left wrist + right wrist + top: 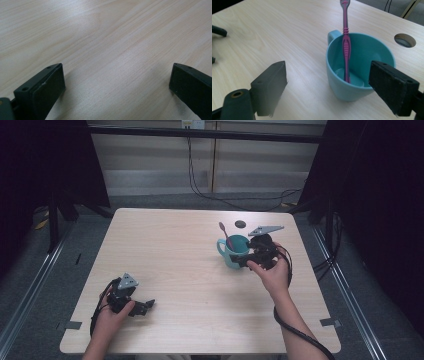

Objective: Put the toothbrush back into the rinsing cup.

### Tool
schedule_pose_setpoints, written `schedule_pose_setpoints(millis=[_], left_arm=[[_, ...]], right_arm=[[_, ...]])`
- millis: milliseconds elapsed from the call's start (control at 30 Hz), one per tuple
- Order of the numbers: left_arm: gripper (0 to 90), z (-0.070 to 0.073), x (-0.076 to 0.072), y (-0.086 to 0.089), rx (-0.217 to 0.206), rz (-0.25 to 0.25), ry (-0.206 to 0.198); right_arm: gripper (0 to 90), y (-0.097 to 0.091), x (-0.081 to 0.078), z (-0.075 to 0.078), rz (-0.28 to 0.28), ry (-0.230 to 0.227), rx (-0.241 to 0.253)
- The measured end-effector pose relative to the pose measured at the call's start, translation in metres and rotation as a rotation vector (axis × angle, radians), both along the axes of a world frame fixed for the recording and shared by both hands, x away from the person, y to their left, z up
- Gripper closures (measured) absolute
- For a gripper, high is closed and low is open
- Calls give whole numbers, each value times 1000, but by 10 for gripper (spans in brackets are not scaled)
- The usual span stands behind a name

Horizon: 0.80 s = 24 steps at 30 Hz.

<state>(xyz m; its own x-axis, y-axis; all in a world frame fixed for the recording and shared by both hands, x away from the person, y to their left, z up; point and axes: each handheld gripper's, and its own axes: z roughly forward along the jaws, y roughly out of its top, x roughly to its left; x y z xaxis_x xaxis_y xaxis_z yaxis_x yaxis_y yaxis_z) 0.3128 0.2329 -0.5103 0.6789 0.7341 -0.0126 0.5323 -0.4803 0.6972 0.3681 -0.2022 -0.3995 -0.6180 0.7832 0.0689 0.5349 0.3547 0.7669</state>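
Toothbrush (346, 47) stood handle-down inside the teal mug (342, 82), leaning on its far rim. Right gripper (246, 261) hovered just beside the mug, jaws spread and empty. Light, stiff and slick, the toothbrush probably wanted pinching midway up its ribbed shaft.

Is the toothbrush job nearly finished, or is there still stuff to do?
The pink toothbrush already stands inside the teal mug, leaning on its rim, so that part looks done. The right claw is open right beside the mug, holding nothing. The left claw is open over bare table. What's left is probably just pulling the right claw away.
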Motion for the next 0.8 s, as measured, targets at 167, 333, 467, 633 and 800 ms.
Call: schedule_pose_setpoints(millis=[167, 333, 467, 633, 800], left_arm=[[0, 0, 0, 0, 3, -2, -3], [0, 0, 0, 0, 3, -2, -2], [0, 0, 0, 0, 0, 0, 0], [0, 0, 0, 0, 0, 0, 0], [0, 0, 0, 0, 3, -2, -2]], right_arm=[[143, 0, -10, -1, 20, 1, -21], [143, -5, -20, -5, 42, -6, -41], [143, -11, -27, -8, 45, -3, -34], [143, -16, -34, -9, 49, -8, -51], [142, -19, -41, -11, 63, -9, -47]])
